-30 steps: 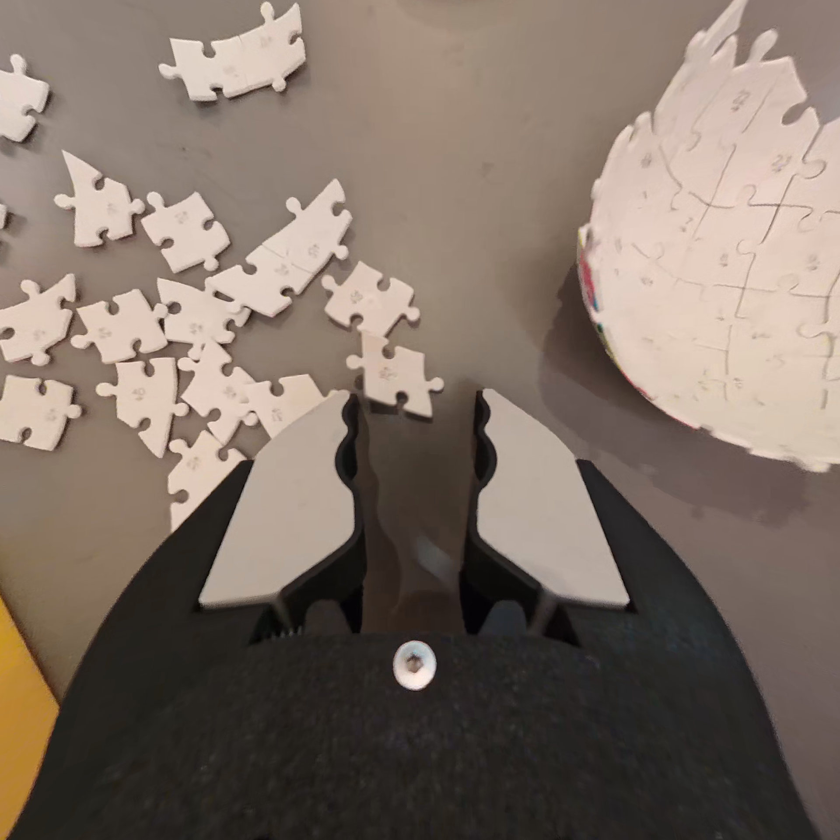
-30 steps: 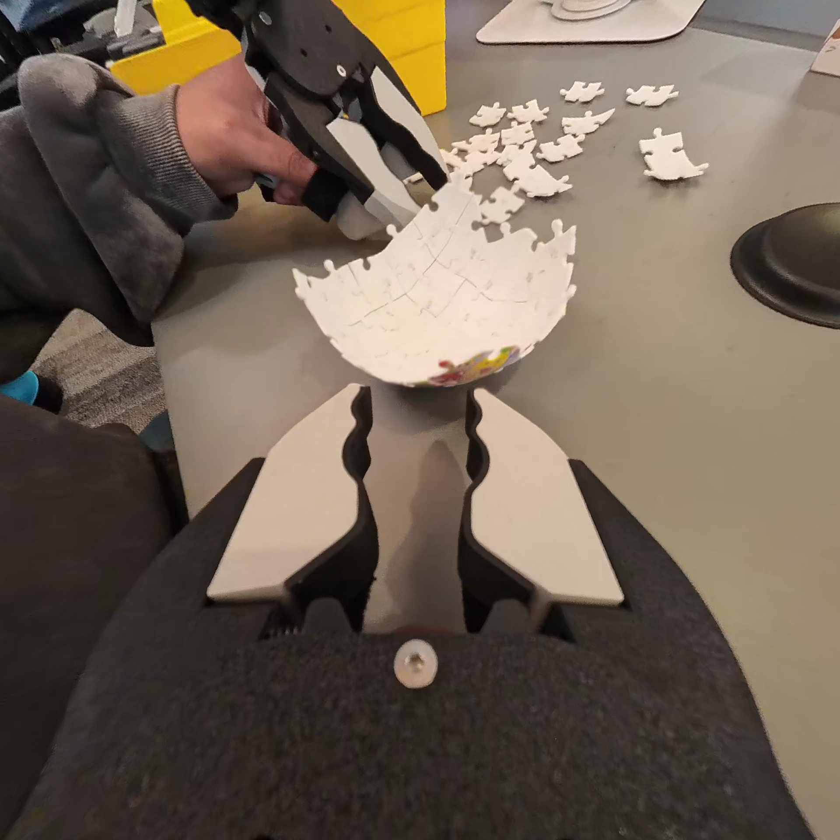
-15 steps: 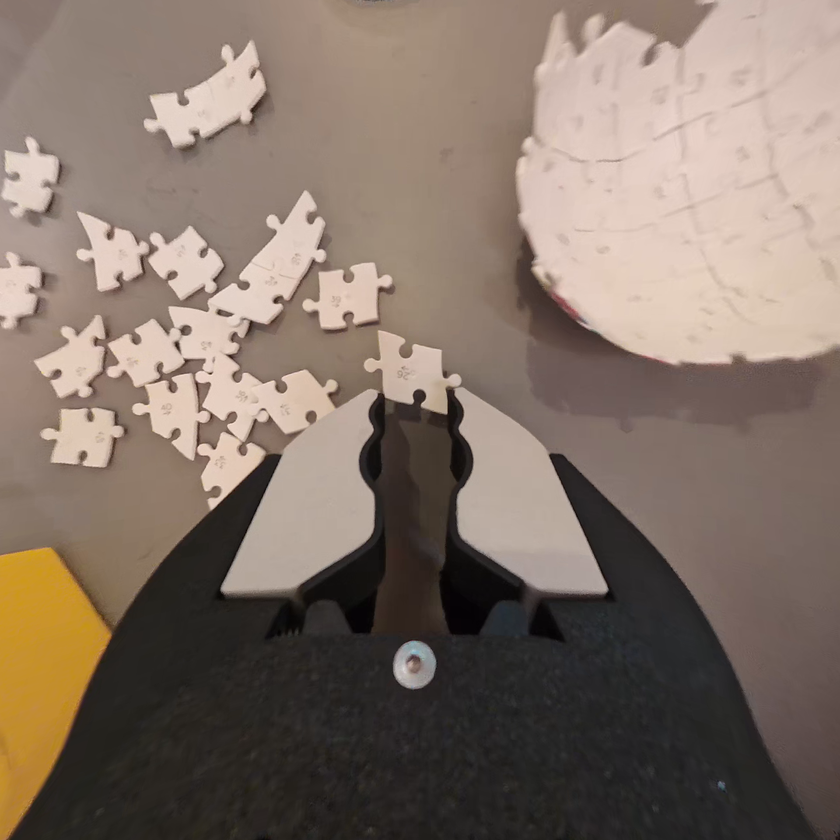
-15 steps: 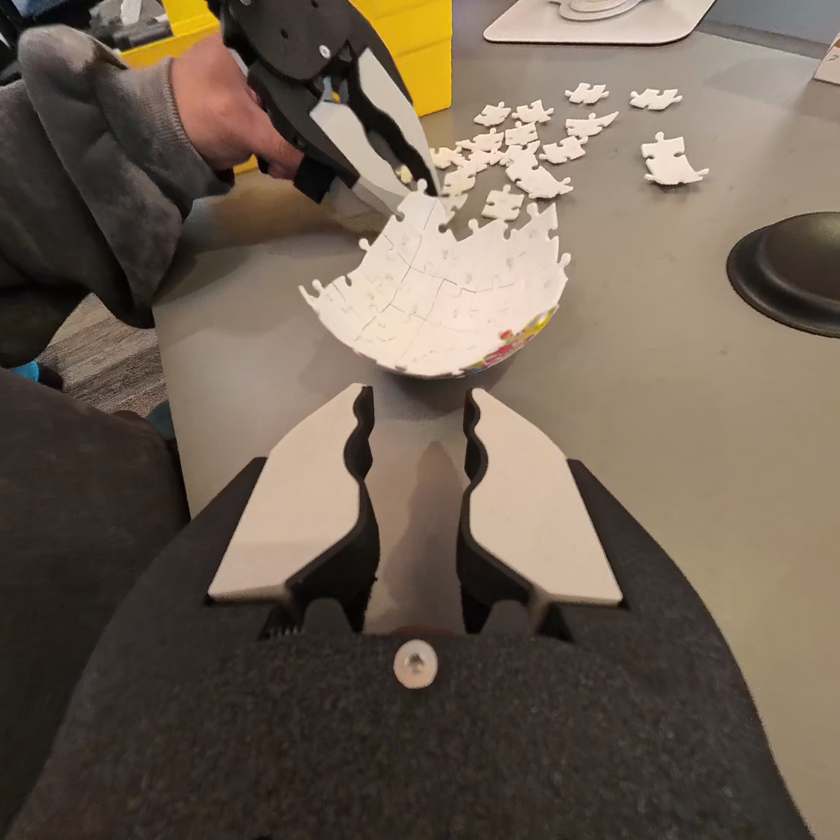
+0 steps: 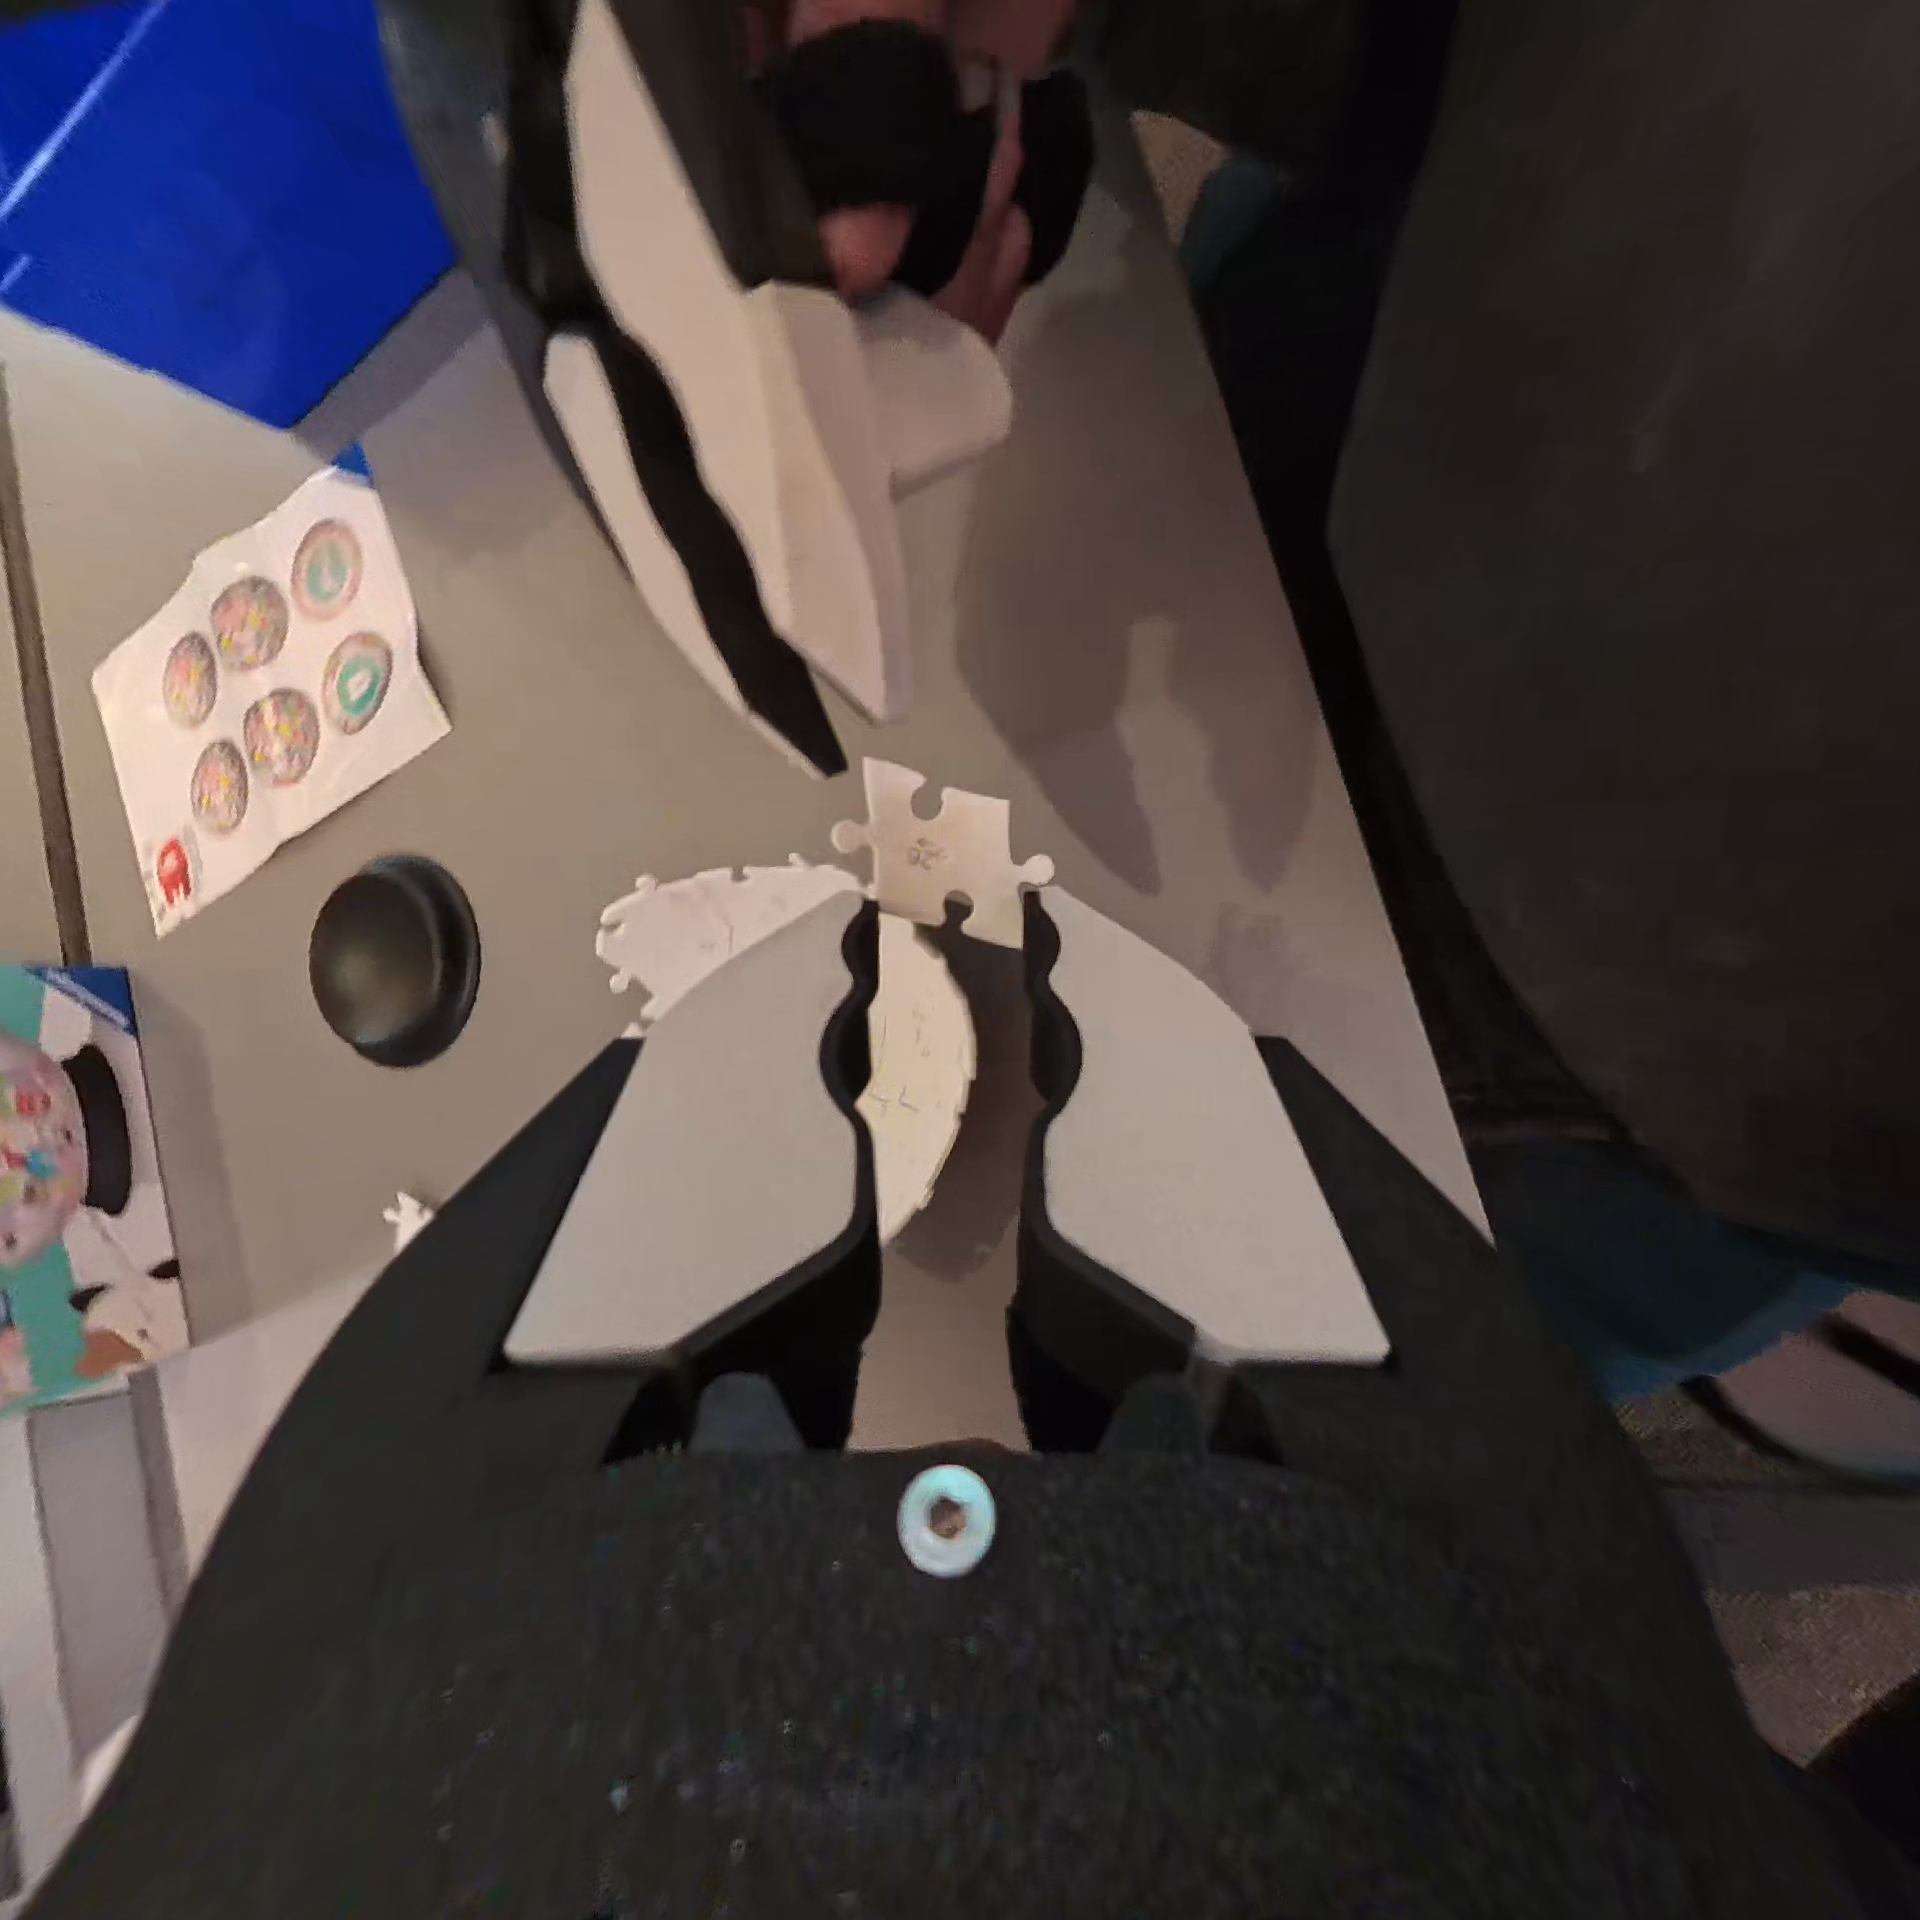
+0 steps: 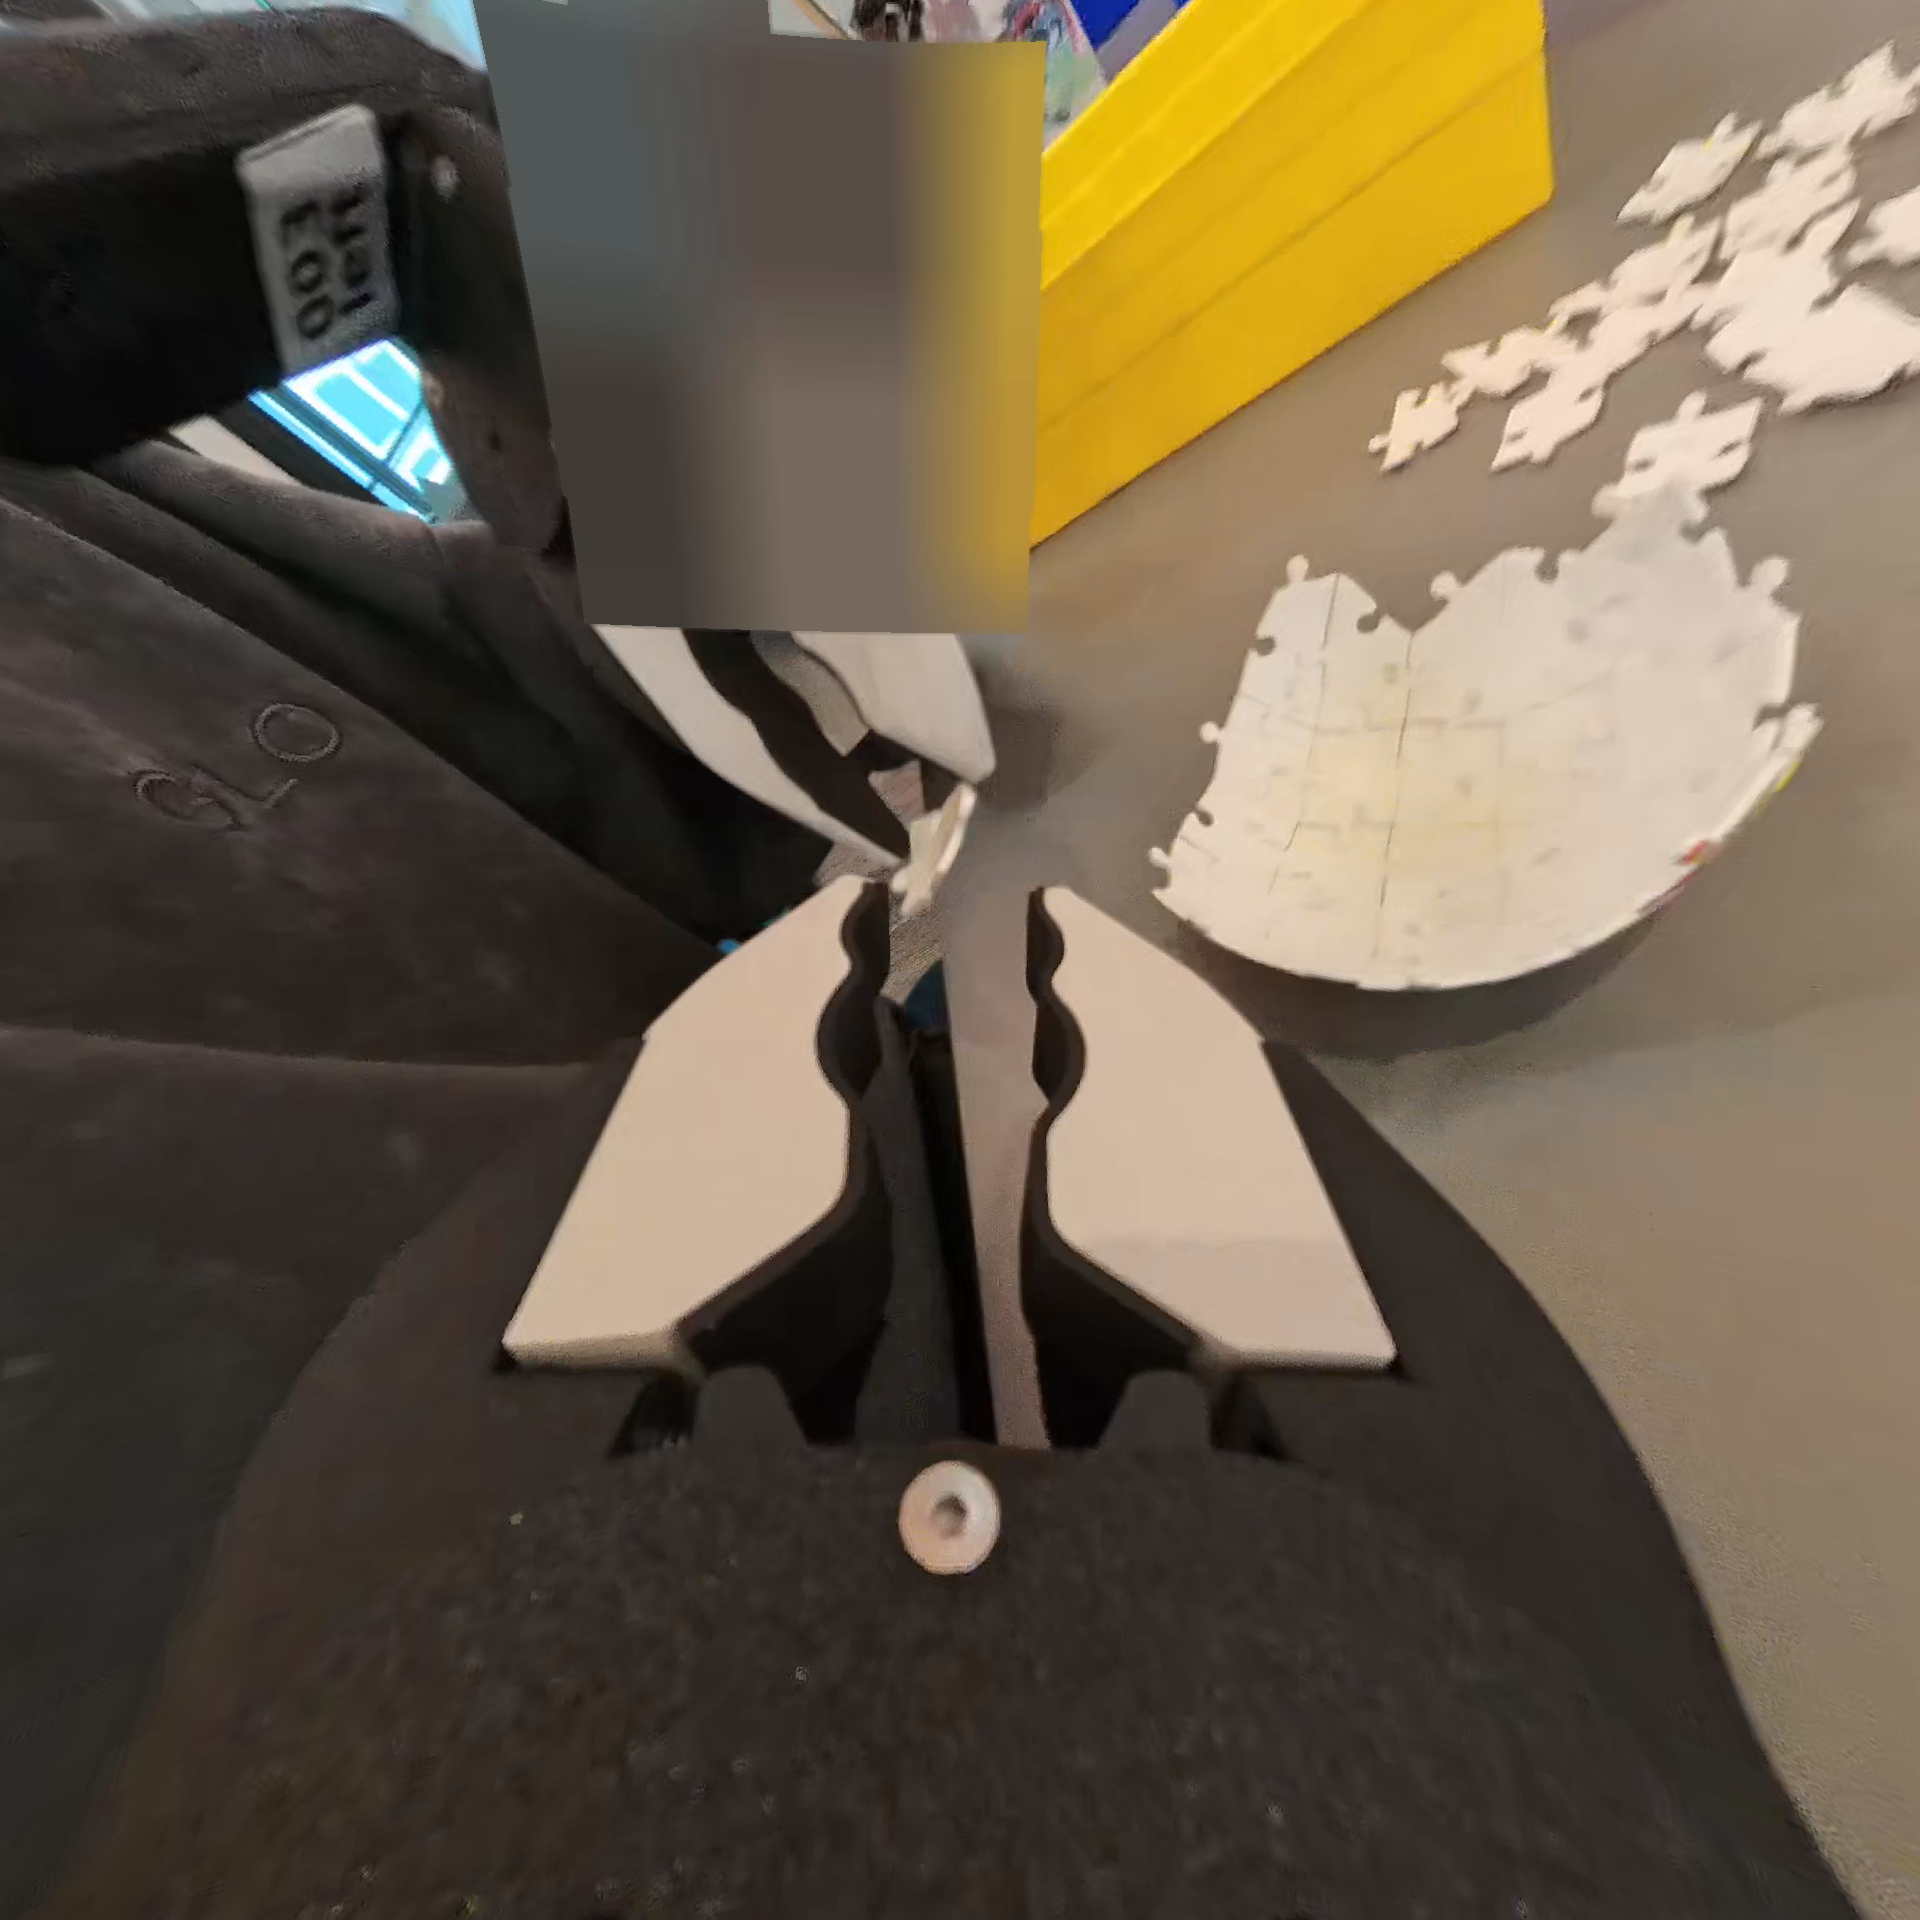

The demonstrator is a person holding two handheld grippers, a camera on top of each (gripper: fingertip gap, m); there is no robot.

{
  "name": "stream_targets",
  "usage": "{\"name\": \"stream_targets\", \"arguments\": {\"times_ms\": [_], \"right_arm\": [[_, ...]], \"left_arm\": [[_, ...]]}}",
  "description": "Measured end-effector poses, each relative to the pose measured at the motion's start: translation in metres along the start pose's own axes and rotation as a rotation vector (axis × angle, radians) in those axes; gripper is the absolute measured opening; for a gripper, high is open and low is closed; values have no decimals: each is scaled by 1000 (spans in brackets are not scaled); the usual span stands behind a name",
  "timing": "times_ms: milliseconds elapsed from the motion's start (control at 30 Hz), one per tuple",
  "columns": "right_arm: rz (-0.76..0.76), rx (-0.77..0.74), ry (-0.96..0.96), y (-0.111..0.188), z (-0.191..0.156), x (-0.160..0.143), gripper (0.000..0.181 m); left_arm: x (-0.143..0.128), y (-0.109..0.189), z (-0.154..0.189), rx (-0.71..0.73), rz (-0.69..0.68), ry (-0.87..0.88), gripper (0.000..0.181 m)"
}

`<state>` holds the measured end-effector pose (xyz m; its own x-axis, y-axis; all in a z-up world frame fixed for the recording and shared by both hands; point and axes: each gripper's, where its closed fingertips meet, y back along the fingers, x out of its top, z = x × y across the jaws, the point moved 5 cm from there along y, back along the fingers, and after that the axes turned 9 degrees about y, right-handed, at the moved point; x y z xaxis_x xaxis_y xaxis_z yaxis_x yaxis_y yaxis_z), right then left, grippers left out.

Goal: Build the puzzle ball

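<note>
Left gripper is clamped on one white puzzle piece by its near edge only, held up off the grey table; right gripper, jaws apart and empty, sits just beside the piece. Risk: such a shallow pinch could let the piece twist or drop if the right tips bump it during a handover or regrip. Farther out the half-built puzzle ball shell rests unheld on its curve, so pressing a piece in could rock it toward the loose pieces at far right.
</note>
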<state>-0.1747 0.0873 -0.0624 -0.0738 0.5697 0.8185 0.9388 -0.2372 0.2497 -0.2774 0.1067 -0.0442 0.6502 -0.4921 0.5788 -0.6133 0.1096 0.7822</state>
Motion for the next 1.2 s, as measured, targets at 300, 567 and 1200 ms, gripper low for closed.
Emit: {"name": "stream_targets", "arguments": {"times_ms": [300, 567, 1200], "right_arm": [[-86, -7, -34, -4, -1, -17, 3], [46, -81, -41, 9, 18, -16, 2], [263, -334, -47, 14, 65, 34, 2]], "left_arm": [[18, -26, 15, 0, -148, -156, 25], [-5, -18, -16, 37, -37, 113, 27], [-44, -25, -103, -11, 17, 472, 15]]}}
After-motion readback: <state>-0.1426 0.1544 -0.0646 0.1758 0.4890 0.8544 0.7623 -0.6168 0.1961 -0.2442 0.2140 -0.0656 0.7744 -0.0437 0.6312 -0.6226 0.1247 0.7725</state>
